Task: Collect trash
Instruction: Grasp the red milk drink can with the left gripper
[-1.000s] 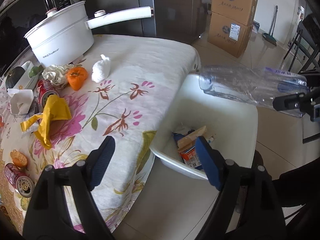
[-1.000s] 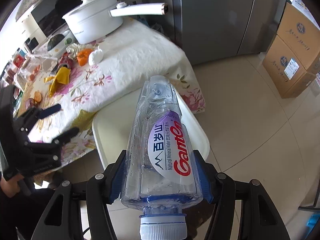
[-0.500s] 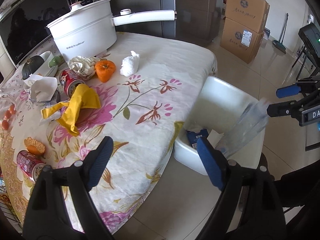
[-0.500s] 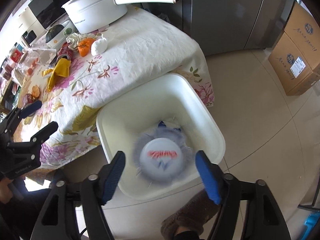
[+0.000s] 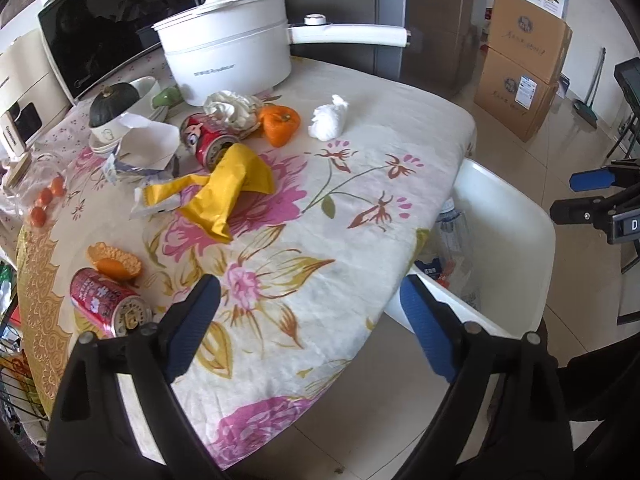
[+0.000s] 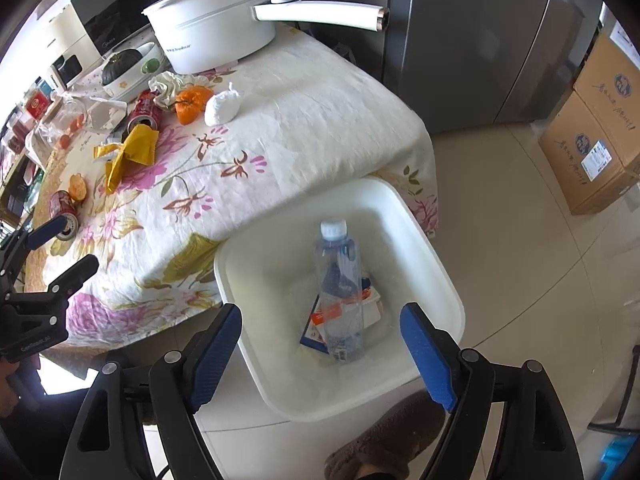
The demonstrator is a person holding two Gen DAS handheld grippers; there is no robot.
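A clear plastic water bottle (image 6: pixel 340 292) lies inside the white bin (image 6: pixel 420 240) on top of a carton (image 6: pixel 320 328). My right gripper (image 6: pixel 320 344) hangs above the bin, its jaws opening with nothing between them. My left gripper (image 5: pixel 308 320) is over the floral table's near edge, jaws opening and empty. Trash on the table: a yellow wrapper (image 5: pixel 232 184), a red can (image 5: pixel 106 304) on its side, a second red can (image 5: pixel 206 142), orange peel (image 5: pixel 114 262), a white tissue wad (image 5: pixel 328 122) and torn white paper (image 5: pixel 150 146).
A white electric pot (image 5: pixel 232 60) with a long handle stands at the table's back, a microwave (image 5: pixel 100 40) behind it. A bowl with a dark squash (image 5: pixel 114 108), an orange fruit (image 5: pixel 280 122) and small tomatoes (image 5: pixel 44 200) sit nearby. Cardboard boxes (image 5: pixel 520 76) stand on the floor. A slippered foot (image 6: pixel 384 444) is by the bin.
The right gripper opened and the bottle dropped from it into the bin, where it now lies. The left gripper swung from over the bin toward the table, bringing the trash pile closer.
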